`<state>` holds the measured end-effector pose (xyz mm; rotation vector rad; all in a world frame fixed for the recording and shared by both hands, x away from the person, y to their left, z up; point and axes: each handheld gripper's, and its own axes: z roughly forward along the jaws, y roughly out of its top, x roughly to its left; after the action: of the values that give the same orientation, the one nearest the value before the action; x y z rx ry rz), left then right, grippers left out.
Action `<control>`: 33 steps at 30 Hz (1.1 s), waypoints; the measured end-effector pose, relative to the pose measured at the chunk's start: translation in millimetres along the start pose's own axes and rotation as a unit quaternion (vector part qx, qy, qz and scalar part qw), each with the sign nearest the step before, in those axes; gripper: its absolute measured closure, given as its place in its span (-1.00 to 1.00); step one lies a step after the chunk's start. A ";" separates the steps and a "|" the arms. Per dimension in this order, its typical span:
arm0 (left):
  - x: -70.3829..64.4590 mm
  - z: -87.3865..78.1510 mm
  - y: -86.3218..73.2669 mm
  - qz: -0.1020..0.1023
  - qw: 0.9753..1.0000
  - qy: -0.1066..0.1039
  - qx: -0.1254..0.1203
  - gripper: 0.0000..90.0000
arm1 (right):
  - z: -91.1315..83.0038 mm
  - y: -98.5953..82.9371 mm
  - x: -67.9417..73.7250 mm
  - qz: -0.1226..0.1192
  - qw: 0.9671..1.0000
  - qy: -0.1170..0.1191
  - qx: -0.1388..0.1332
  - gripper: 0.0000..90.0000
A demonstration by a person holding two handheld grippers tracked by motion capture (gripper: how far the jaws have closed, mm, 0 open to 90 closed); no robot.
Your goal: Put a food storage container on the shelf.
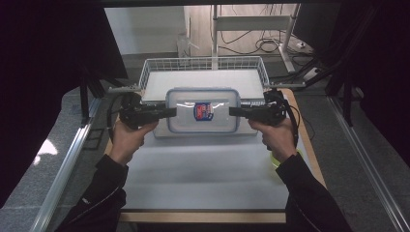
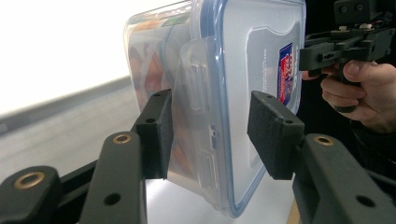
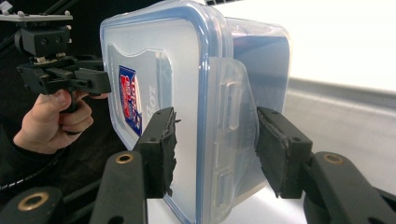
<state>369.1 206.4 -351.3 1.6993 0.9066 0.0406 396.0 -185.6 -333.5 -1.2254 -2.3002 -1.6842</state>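
Looking down from the high view, the clear plastic container (image 1: 203, 110) with the blue-rimmed lid sat around 12 o'clock from the middle of the white table (image 1: 203, 169), right in front of the wire basket (image 1: 203, 65). The left gripper (image 1: 171, 112) came at it from 9 o'clock and the right gripper (image 1: 233, 111) from 3 o'clock, one on each short end.

In the left gripper view the jaws straddled the container's (image 2: 224, 93) end with its side latch (image 2: 198, 74) between them; one pad was against the body, the other a bit off the lid, so spread, not clamped. Same deal in the right gripper view: jaws parted around the latch (image 3: 231, 102), with gaps on both sides of the container (image 3: 187, 70). A red and blue label (image 1: 203, 110) was on the lid.
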 end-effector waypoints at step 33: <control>52.8 26.1 83.5 -0.022 1.000 0.004 -0.009 0.15 | 26.3 90.0 -45.0 0.029 0.999 0.002 -0.034 0.10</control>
<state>463.3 211.7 -312.2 1.6621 0.9470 0.0266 492.0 -180.5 -293.8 -1.2866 -2.2004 -1.7571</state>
